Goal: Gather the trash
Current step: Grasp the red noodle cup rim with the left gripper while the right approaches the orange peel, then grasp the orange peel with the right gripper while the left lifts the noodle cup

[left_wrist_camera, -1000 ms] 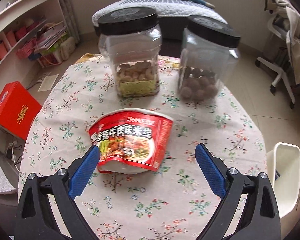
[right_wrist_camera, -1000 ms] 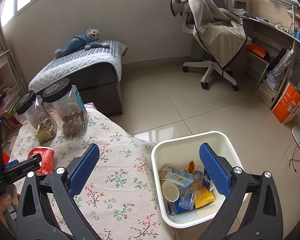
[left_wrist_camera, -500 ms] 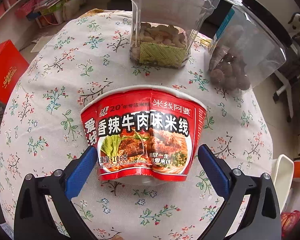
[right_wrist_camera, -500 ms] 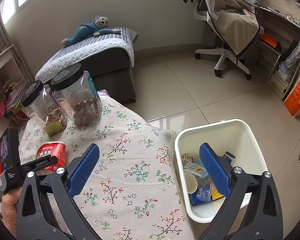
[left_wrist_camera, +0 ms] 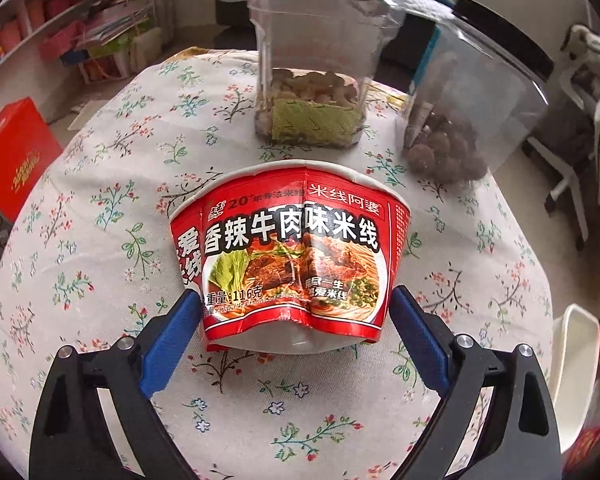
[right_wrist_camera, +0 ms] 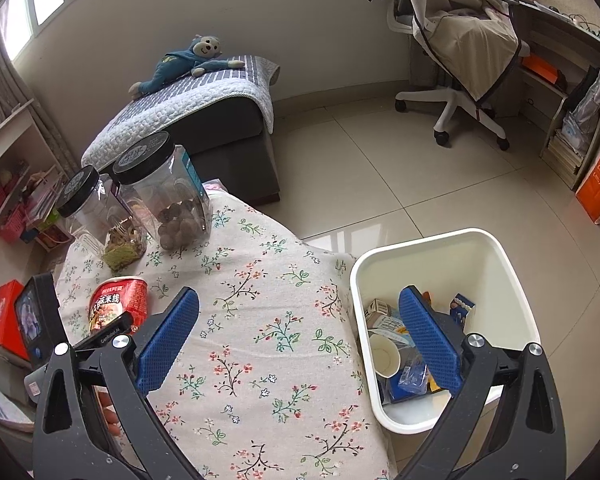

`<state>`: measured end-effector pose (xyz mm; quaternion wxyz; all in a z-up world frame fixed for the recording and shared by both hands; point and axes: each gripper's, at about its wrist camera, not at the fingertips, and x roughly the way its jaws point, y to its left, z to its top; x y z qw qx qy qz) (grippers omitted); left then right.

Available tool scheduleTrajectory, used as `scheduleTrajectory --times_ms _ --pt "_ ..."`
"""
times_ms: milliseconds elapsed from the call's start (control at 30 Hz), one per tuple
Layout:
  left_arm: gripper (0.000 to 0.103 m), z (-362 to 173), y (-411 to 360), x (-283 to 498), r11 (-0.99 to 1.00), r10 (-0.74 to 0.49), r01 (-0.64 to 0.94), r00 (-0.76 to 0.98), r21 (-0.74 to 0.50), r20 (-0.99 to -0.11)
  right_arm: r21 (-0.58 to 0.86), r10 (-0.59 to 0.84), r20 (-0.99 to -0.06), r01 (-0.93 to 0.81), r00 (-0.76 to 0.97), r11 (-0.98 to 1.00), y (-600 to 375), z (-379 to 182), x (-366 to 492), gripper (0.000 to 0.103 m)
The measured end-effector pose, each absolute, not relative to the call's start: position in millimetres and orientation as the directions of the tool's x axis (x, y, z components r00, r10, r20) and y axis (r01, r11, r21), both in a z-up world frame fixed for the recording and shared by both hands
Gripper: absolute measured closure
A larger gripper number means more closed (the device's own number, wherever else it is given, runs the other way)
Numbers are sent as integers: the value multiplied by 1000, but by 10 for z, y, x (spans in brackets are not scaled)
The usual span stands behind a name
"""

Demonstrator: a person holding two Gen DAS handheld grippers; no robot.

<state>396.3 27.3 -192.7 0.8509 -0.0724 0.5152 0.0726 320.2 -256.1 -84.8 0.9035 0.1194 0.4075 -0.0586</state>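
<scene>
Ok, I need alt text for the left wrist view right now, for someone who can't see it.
The left gripper, jaws wide open, straddles a dented red noodle cup standing on a floral tablecloth. Behind the cup stand two clear jars holding nuts.

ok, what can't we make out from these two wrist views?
- Noodle cup: inside hidden, left wrist view shows only its outer wall; contact with the jaws unclear.
- Clear jar: lid cut off by top edge.
- White bin: lower contents hidden behind the right gripper.
</scene>
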Motion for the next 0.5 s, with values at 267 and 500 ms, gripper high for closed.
scheduleTrajectory --times_ms 267,500 --pt "14 -1468 -34 3493 941 46 311 276 135 -960 213 47 -747 172 663 962 -2560 -796 3168 7" --pt "16 -1278 300 2949 898 202 353 201 263 -959 234 91 -775 149 625 961 -2480 -892 3196 7"
